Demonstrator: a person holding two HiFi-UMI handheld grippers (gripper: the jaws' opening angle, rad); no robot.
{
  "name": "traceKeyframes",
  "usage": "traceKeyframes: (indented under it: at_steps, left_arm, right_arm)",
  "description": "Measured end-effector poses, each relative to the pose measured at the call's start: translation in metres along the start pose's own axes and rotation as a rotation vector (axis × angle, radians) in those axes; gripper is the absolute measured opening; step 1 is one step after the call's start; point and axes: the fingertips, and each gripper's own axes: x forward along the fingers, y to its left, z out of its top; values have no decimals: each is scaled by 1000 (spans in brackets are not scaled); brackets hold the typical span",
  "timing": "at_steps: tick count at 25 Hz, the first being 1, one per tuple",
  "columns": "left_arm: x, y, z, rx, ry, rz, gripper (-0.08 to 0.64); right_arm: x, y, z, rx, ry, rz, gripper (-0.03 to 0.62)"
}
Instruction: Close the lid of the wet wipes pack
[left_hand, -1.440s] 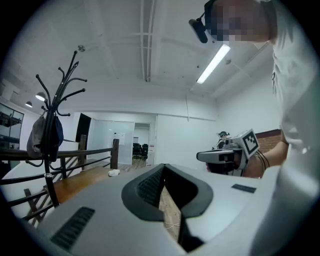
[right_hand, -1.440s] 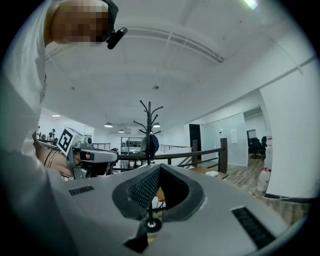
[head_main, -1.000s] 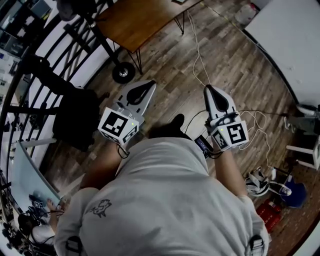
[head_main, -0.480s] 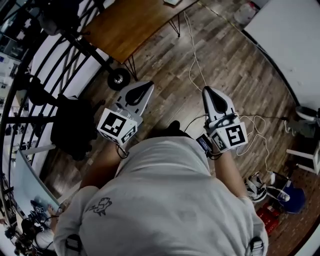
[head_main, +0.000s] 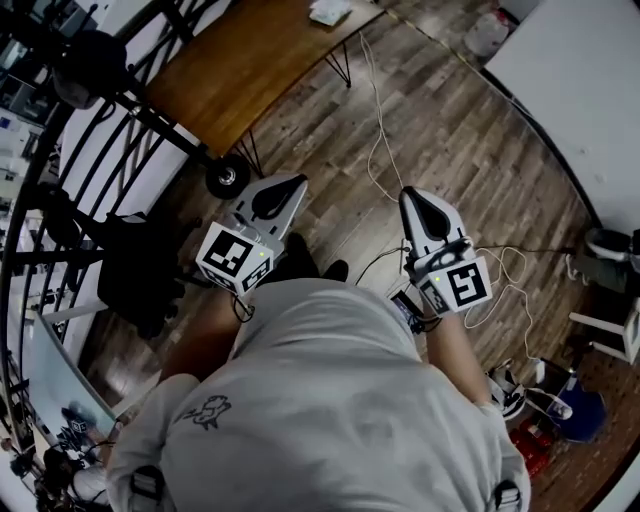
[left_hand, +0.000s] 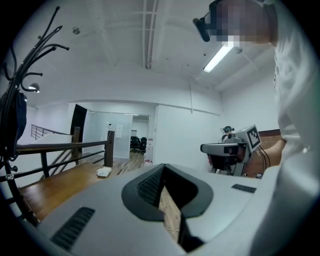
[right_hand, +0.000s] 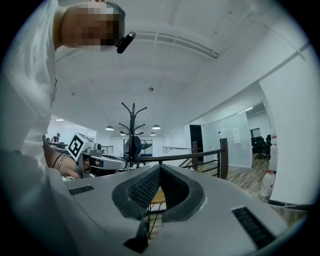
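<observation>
- Left hand-held gripper (head_main: 296, 181): jaws closed together, nothing between them, above the floor (head_main: 450, 130).
- Right hand-held gripper (head_main: 411, 194): jaws closed, empty.
- Wet wipes pack (head_main: 328, 12): on the far counter (head_main: 230, 70), well apart from both.

Wet wipes pack (head_main: 328, 12): small, white, low and flat, slightly rumpled outline. Lies on the wooden tabletop (head_main: 240, 70), close to its far corner at the top of the head view. In the left gripper view the pack (left_hand: 104, 172) sits alone on the tabletop (left_hand: 60, 186), resting flat. Too small and distant to tell whether it is open or closed.
</observation>
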Motion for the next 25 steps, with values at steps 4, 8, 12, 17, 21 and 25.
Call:
traceKeyframes:
  at_steps: [4, 8, 12, 17, 21, 25]
  left_arm:
    - [25, 12, 4, 2, -1, -22, 14]
    - [51, 29, 9, -6, -16, -38, 12]
    - [79, 48, 8, -13, -5, -60, 14]
    - [104, 90, 9, -25, -9, -58, 14]
    - [119, 134, 13, -33, -20, -59, 14]
    - [127, 176, 28, -21, -35, -80, 14]
  right_arm:
    - [15, -19, -2, 9, 6, -11, 31]
    - [33, -37, -1, 5, 12, -13, 31]
    - [56, -53, -4, 9, 23, 6, 31]
    - [103, -78, -6, 24, 29, 14, 31]
    - [152, -97, -3, 36, 22, 25, 31]
    - [198, -113, 1, 65, 20, 7, 31]
